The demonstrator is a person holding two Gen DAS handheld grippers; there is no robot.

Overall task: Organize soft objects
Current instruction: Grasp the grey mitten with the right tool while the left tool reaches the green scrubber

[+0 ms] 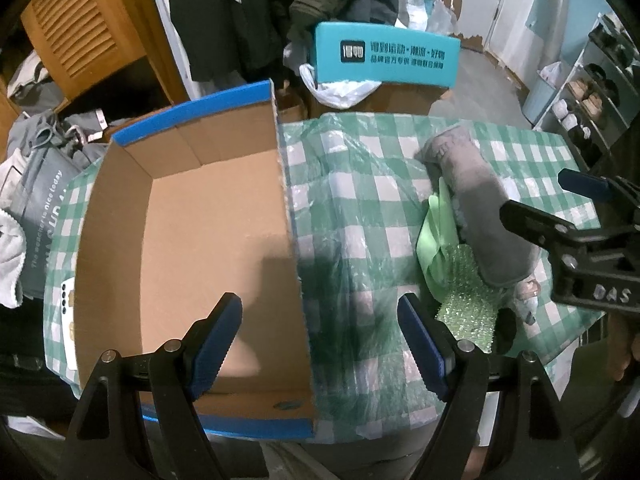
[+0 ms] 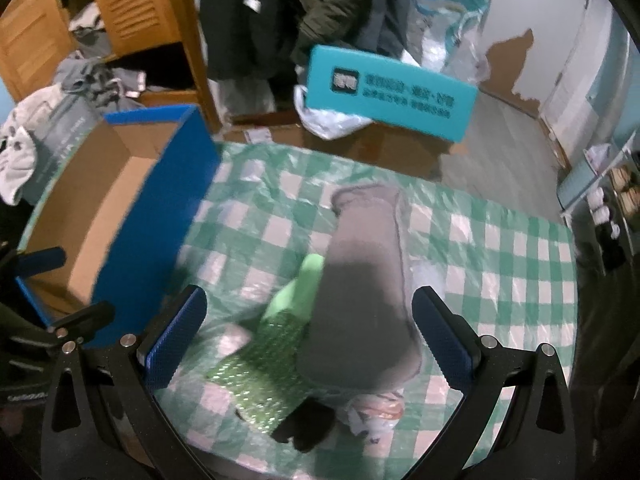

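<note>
Nothing had yet been placed in the cardboard box [image 1: 188, 216], whose floor was seen bare. The soft objects, a grey cloth [image 2: 360, 276], a green cloth [image 2: 298, 292] and green bubble wrap [image 2: 260, 376], were left piled on the checked tablecloth [image 2: 500, 240] beside it. The left gripper [image 1: 320, 344] was held spread over the box edge and the right gripper [image 2: 308, 336] spread around the pile, with nothing gripped; the whole task was judged outstanding.

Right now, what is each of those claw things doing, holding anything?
Left gripper: open, holding nothing, above the cardboard box edge.
Right gripper: open, holding nothing, over the grey cloth.
</note>
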